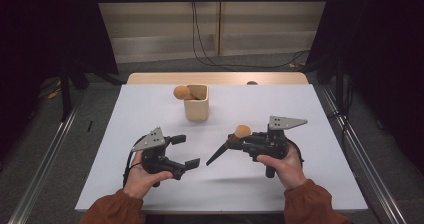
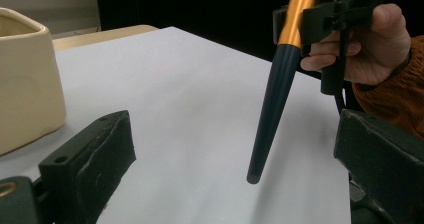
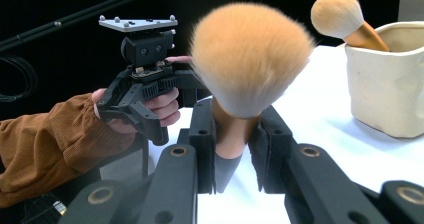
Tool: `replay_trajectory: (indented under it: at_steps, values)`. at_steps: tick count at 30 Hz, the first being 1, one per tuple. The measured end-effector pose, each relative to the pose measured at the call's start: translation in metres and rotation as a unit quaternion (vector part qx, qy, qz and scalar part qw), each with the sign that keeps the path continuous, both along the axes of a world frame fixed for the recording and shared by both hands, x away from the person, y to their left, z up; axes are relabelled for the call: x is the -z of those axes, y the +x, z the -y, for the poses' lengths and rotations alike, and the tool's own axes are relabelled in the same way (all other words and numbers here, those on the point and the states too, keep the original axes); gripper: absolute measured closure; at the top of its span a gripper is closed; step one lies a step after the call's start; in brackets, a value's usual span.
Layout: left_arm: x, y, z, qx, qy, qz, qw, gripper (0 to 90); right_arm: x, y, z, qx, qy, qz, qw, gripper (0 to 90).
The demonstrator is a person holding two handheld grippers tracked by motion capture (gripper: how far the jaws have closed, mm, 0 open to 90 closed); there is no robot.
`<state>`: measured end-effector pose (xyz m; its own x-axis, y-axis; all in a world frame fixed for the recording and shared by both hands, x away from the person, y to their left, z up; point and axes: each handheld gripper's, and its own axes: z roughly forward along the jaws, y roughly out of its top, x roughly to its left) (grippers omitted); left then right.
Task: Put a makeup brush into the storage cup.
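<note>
The counter (image 1: 150, 184), under a white sheet, runs wide around both claws, with bare surface ahead of, beside and between them. Its near edge lies just behind the person's wrists; its far edge, a strip of bare wood, lies well beyond the cream holder.

The cream holder (image 1: 196, 103) stands ahead of both claws, nearer the left one and well apart from each. One makeup brush already sits in it, its orange-tan head (image 1: 181, 92) leaning out over the rim. So I judge one brush is put away and a second is in hand.

The right claw (image 1: 236, 143) is pressed together on that second brush (image 1: 242, 131), pinching it at the golden ferrule just below the bristles. In the right claw's own view the fluffy head (image 3: 250, 54) rises just above the jaws. The dark tapered handle (image 2: 272, 109) slants down and away from the claw toward the left claw, its tip hanging just clear of the sheet.

The left claw (image 1: 186, 150) is spread wide with nothing between its jaws, and the handle tip hangs a little ahead of them, not touching. It looks as though the brush rests with the right claw alone.

What is left, as I read it: carry the brush forward and across to the holder and lower it handle-first beside the other. The way there is open sheet. The tight spots are the holder's mouth, partly taken by the first brush, and the long handle swinging near the left claw.
</note>
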<state>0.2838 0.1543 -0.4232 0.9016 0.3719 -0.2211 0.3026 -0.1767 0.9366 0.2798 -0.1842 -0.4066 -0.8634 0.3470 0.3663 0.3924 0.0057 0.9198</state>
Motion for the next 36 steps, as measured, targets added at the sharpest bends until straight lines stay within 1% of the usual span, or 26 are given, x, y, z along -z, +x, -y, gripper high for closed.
replay_trajectory:
  at_steps: [4, 8, 10, 11, 13, 15, 17, 20, 23, 24, 25, 27, 29, 31, 34, 36]
  values:
    - [0.0, 0.0, 0.0, 0.002, 0.004, 0.001, 1.0, 2.6, -0.002, 0.0, 0.002, -0.003, -0.012, -0.006, 0.9999, 73.8]
    - [0.001, 0.0, 0.002, 0.004, 0.008, 0.001, 1.0, 2.6, -0.004, 0.001, 0.003, -0.008, -0.03, -0.004, 0.9995, 73.7]
    - [0.001, 0.0, 0.003, 0.006, 0.009, 0.002, 0.9999, 2.6, -0.006, 0.001, 0.003, -0.01, -0.03, -0.009, 0.9995, 73.8]
    - [0.001, 0.0, 0.003, 0.007, 0.011, 0.002, 0.9999, 2.6, -0.007, 0.001, 0.003, -0.011, -0.034, -0.009, 0.9993, 73.7]
    - [0.0, -0.001, 0.004, 0.008, 0.013, 0.002, 0.9999, 2.6, -0.01, 0.001, 0.004, -0.013, -0.046, -0.009, 0.9988, 73.8]
    - [-0.001, -0.001, 0.004, 0.014, 0.014, 0.002, 0.9998, 2.7, -0.011, 0.0, 0.004, -0.019, -0.05, -0.013, 0.9985, 73.8]
    - [-0.001, -0.001, 0.005, 0.02, 0.015, 0.005, 0.9997, 2.6, -0.013, 0.0, 0.003, -0.023, -0.062, -0.014, 0.9977, 73.8]
    - [-0.001, -0.002, 0.007, 0.022, 0.014, 0.003, 0.9997, 2.5, -0.015, 0.0, 0.002, -0.03, -0.072, -0.016, 0.9969, 73.8]
    - [-0.003, -0.002, 0.009, 0.024, 0.02, 0.005, 0.9995, 2.3, -0.019, 0.001, 0.001, -0.035, -0.081, -0.026, 0.9958, 73.8]
    - [-0.003, -0.002, 0.01, 0.026, 0.018, 0.005, 0.9995, 2.3, -0.02, 0.001, 0.0, -0.038, -0.085, -0.026, 0.9954, 73.8]
    - [-0.004, -0.003, 0.011, 0.027, 0.023, 0.005, 0.9994, 2.2, -0.021, 0.001, -0.002, -0.04, -0.091, -0.027, 0.9946, 73.9]
    - [-0.007, -0.006, 0.014, 0.03, 0.026, 0.002, 0.9992, 2.2, -0.022, 0.001, -0.004, -0.047, -0.105, -0.029, 0.9929, 73.8]
    - [-0.01, -0.009, 0.018, 0.033, 0.026, 0.011, 0.9991, 2.2, -0.024, 0.002, -0.006, -0.054, -0.118, -0.031, 0.9911, 73.8]
    - [-0.011, -0.011, 0.021, 0.043, 0.029, 0.013, 0.9986, 2.2, -0.028, 0.004, -0.007, -0.059, -0.13, -0.03, 0.9894, 73.8]
    - [-0.011, -0.011, 0.024, 0.044, 0.032, 0.016, 0.9984, 2.2, -0.032, 0.007, -0.008, -0.063, -0.148, -0.032, 0.9864, 73.8]
    - [-0.011, -0.011, 0.026, 0.041, 0.035, 0.02, 0.9984, 2.2, -0.035, 0.009, -0.009, -0.067, -0.163, -0.033, 0.9838, 73.8]
